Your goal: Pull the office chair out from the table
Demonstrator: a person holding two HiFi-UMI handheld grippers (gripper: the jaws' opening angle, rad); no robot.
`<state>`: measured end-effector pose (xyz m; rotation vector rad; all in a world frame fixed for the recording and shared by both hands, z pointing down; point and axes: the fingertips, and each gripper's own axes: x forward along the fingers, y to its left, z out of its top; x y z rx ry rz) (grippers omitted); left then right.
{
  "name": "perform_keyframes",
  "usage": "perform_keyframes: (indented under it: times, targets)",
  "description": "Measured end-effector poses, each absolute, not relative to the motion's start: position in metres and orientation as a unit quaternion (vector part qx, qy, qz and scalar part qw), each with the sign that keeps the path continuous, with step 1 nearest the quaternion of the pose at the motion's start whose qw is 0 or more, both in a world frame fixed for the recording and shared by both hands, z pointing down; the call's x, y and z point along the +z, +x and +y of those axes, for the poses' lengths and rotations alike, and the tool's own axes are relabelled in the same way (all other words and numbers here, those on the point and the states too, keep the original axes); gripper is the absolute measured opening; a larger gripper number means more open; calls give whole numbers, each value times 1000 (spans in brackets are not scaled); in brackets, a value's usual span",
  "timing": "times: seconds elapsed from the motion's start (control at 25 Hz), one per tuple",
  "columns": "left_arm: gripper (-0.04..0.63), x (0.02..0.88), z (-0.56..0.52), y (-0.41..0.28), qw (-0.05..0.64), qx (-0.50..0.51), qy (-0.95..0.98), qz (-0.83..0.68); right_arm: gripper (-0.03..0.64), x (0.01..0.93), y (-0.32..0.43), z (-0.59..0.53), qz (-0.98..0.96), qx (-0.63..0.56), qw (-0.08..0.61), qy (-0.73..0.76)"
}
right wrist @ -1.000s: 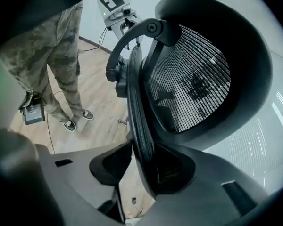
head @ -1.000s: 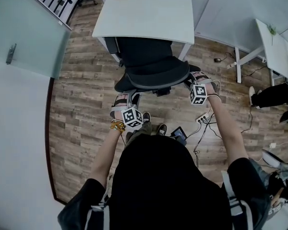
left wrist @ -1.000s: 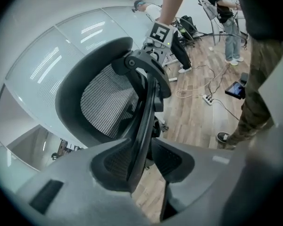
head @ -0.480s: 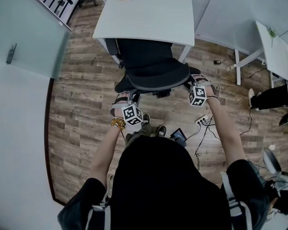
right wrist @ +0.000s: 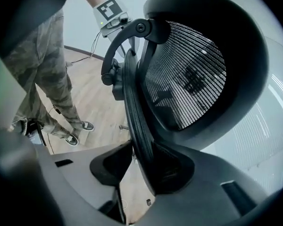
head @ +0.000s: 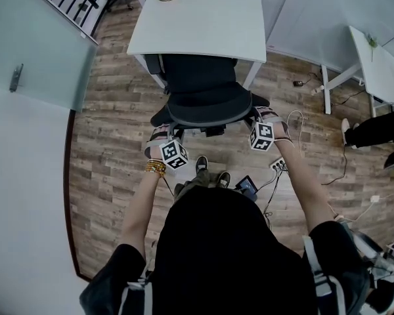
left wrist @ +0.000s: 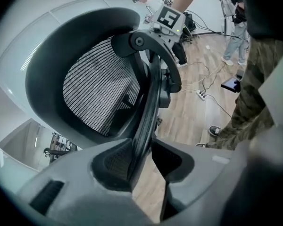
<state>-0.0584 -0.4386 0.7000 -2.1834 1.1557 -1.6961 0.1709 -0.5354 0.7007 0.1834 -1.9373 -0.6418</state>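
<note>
The black office chair has its seat partly under the white table, with the mesh backrest facing me. My left gripper holds the backrest's left rim. In the left gripper view the dark rim runs between the pads; the jaws are opening slightly while still touching it. My right gripper holds the right rim. In the right gripper view the rim lies between the closing jaws, pressed against one pad.
A power strip with cables and a dark tablet-like thing lie on the wood floor by my feet. A glass partition stands at the left. A second white table and a seated person are at the right.
Both grippers have shifted a little to the left in the head view, the right one also nearer me. The backrest has swung slightly left with them. Both grips remain on the rim.
</note>
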Motion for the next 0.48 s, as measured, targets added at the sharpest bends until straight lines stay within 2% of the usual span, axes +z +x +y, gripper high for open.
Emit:
perform_keyframes:
  times: [0.48]
  targets:
    - [143,718,-440,-113,61,-610,-703,361,124,704,125,-504,-807,-246,524,119]
